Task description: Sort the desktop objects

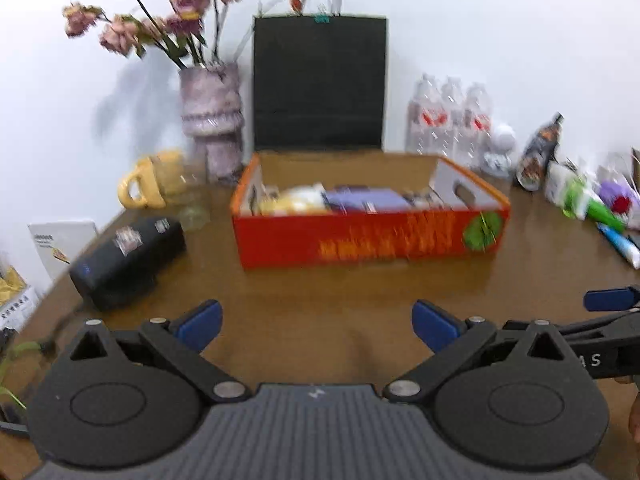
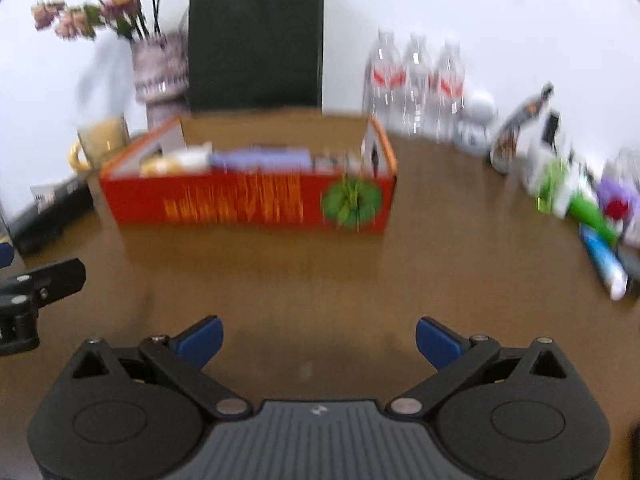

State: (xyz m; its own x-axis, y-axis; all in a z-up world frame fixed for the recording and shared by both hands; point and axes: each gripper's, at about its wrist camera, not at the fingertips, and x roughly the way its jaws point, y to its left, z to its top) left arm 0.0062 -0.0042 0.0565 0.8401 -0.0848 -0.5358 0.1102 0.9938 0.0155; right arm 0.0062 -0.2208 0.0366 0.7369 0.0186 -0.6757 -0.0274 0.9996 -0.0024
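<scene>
Left wrist view alone shows the whole black case (image 1: 128, 266) left of the red box (image 1: 370, 226), a white booklet (image 1: 60, 244) off the tabletop (image 1: 320, 296) edge, and the right gripper (image 1: 612, 300) entering from the right. Right wrist view shows more of the clutter by the tubes (image 2: 600, 256) at far right. Left gripper (image 1: 318, 326) and right gripper (image 2: 318, 340): jaws wide, empty. The box, partly filled, sits mid-tabletop before a black bag (image 1: 320, 84).

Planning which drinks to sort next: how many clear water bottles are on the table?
3. The water bottles stand side by side in a row against the back wall, right of the black paper bag, behind the red box. More could be hidden behind them.
</scene>
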